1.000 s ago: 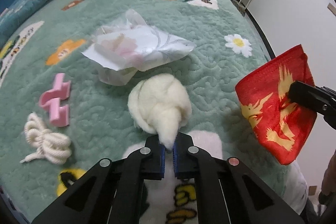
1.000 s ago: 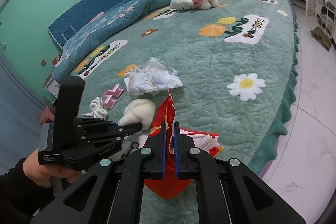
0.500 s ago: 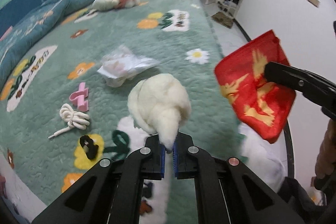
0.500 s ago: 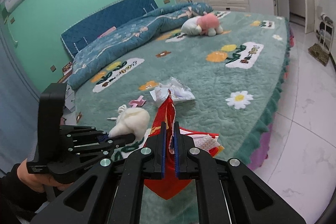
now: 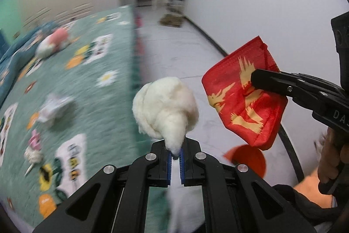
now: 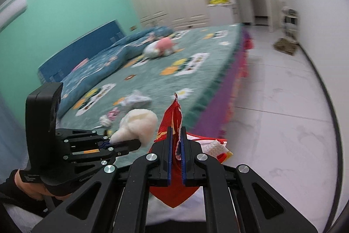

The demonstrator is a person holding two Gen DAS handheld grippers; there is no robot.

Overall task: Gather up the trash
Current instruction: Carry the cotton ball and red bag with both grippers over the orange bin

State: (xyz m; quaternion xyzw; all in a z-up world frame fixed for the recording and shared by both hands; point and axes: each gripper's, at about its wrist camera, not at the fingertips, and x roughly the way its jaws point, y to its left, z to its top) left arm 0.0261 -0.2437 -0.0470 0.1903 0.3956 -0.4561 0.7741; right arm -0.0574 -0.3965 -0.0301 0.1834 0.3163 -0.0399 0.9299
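The left gripper [image 5: 175, 153] is clamped on the narrow tail of a white cotton wad [image 5: 165, 107], and the round body of the wad stands up above the blue pads. The right gripper [image 6: 176, 145] is clamped on a red cloth bag with gold print [image 6: 173, 121]. One edge of the bag rises between its jaws and the rest hangs below them. In the left wrist view the same bag [image 5: 244, 99] hangs from the black fingers of the right gripper [image 5: 257, 78], to the right of the wad and apart from it.

The landmark here is the bed with the green flowered cover [image 5: 72, 102]. Both held things are in the air beyond its near edge, over the pale tiled floor [image 6: 283, 113] (the wad is closer to the bed than the bag). In the right wrist view the left gripper [image 6: 133, 142] with the wad [image 6: 139, 123] is seen in front of the bed's near corner.

Some things lie on the bed cover, but they are blurred: a crumpled pale plastic wrapper [image 5: 54, 107] near the middle, a pink clip [image 5: 36, 141] and a white cord [image 5: 32, 156] closer to the near edge, and a pink and white plush toy [image 6: 161, 47] far back near the blue quilt [image 6: 104, 62].

An orange-red round thing [image 5: 250, 159] shows low down beside the bed, under the hanging bag; what it is I cannot tell. A person's hand [image 5: 329, 165] holds the handle of the right gripper.
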